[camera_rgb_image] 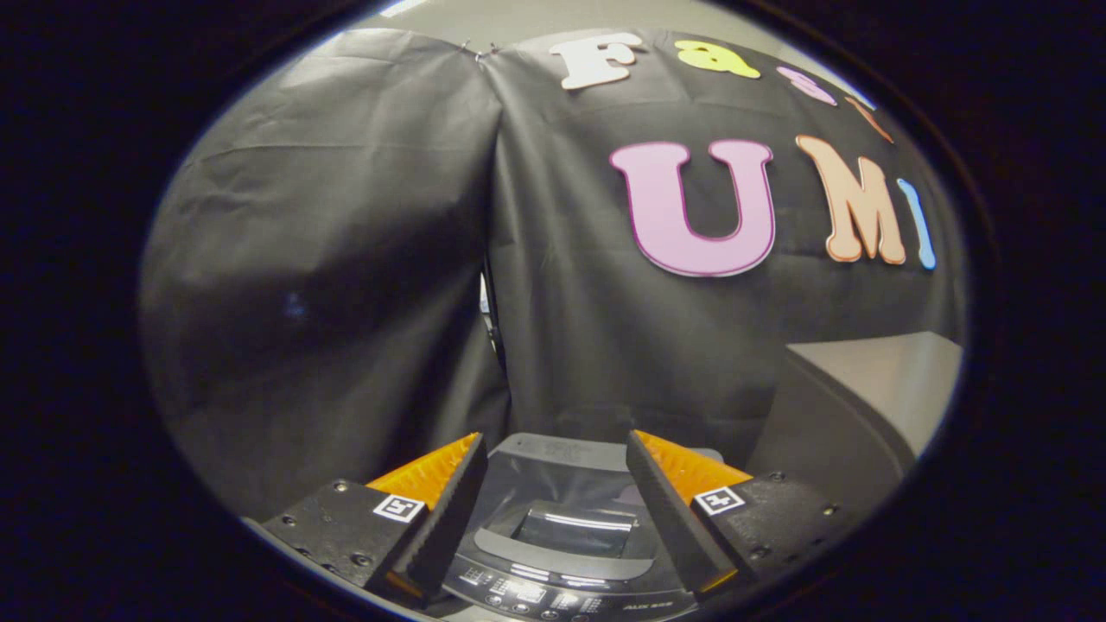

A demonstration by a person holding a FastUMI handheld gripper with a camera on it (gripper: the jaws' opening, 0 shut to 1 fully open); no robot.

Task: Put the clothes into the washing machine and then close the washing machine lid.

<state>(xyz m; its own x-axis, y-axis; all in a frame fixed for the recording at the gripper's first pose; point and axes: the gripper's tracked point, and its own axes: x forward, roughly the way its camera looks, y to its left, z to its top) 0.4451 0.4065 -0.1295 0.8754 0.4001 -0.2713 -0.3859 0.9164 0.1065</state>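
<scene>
Your gripper (557, 484) is spread wide with nothing between its fingers, held above and a little back from the washing machine (562, 553), so you look down its front edge. That open, empty stance suits either a reach or a rest; from here it reads as a hover, not a grasp.

Nearest you, along the machine's front edge, runs the control panel (527, 596) with its row of buttons. Just beyond it, framed between your fingers, lies the lid (570, 527). It looks flat and down, its dark window catching streaks of light, which suggests the drum is covered. I cannot tell whether the clothes are already inside, since the window is too dark and glossy to see through, and no garment lies on the lid or panel.

If the load is in, the job looks finished and your height above the lid makes sense as a pull-away. If not, you will need the lid's front lip, close behind the panel, so mind the buttons as you come down.

Past the rear edge of the machine hangs the booth's black cloth wall (346, 259). Off the machine's right side a pale box-like surface (881, 389) stands close by.
</scene>
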